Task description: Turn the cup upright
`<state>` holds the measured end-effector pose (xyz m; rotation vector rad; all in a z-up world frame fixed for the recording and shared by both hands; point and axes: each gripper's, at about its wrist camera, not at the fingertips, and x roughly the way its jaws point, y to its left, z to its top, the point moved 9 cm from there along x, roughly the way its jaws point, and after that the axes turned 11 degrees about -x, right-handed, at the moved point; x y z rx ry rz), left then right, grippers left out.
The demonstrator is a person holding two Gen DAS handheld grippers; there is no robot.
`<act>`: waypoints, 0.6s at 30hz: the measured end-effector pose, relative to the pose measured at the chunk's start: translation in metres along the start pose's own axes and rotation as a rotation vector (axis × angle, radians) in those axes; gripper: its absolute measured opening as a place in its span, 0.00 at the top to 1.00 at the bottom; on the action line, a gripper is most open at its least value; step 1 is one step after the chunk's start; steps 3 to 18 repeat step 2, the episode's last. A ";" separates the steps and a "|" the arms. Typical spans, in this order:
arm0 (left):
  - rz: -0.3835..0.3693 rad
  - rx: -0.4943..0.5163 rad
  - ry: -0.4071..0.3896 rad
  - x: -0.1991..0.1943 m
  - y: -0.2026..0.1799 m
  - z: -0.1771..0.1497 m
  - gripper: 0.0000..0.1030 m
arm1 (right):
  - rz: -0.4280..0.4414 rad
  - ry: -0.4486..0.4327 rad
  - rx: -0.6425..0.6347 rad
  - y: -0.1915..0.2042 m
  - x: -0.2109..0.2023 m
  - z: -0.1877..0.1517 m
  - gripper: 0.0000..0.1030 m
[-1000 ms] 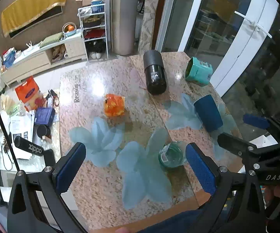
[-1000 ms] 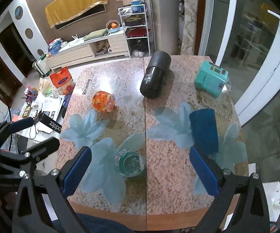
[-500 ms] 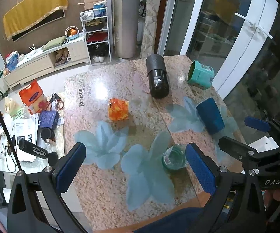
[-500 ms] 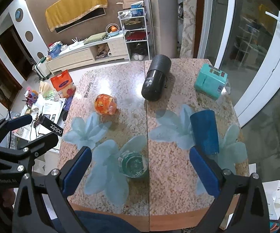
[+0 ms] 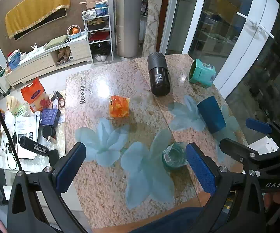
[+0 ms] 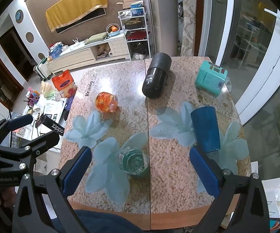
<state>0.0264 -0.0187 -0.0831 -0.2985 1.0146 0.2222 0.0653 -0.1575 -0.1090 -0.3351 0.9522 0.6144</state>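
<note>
A dark blue cup (image 6: 205,129) stands upside down on the right side of the granite table (image 6: 132,101); it also shows in the left wrist view (image 5: 211,116). My left gripper (image 5: 135,167) is open and empty, held high above the table's near edge. My right gripper (image 6: 140,169) is open and empty, also high above the near edge, with its right finger (image 6: 204,172) just below the blue cup in the picture. The right gripper also shows in the left wrist view (image 5: 245,136), and the left gripper shows in the right wrist view (image 6: 35,128).
A clear green-tinted glass (image 6: 133,161) stands near the front middle. An orange jar (image 6: 107,102) lies left of centre. A black cylinder (image 6: 156,78) lies at the back. A teal box (image 6: 210,81) sits at the back right. A cluttered low table (image 5: 23,128) stands to the left.
Both grippers have risen and drawn back a little from the table, so the objects look smaller and farther. Nothing on the table has moved. Both stay open.
</note>
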 end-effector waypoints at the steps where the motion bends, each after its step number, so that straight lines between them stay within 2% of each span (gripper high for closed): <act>1: 0.000 0.001 0.000 0.000 0.000 0.000 0.00 | 0.001 0.000 -0.001 0.001 0.000 -0.001 0.02; 18: 0.001 0.000 -0.002 0.000 0.000 -0.001 0.00 | 0.001 0.002 0.001 0.001 0.000 -0.001 0.02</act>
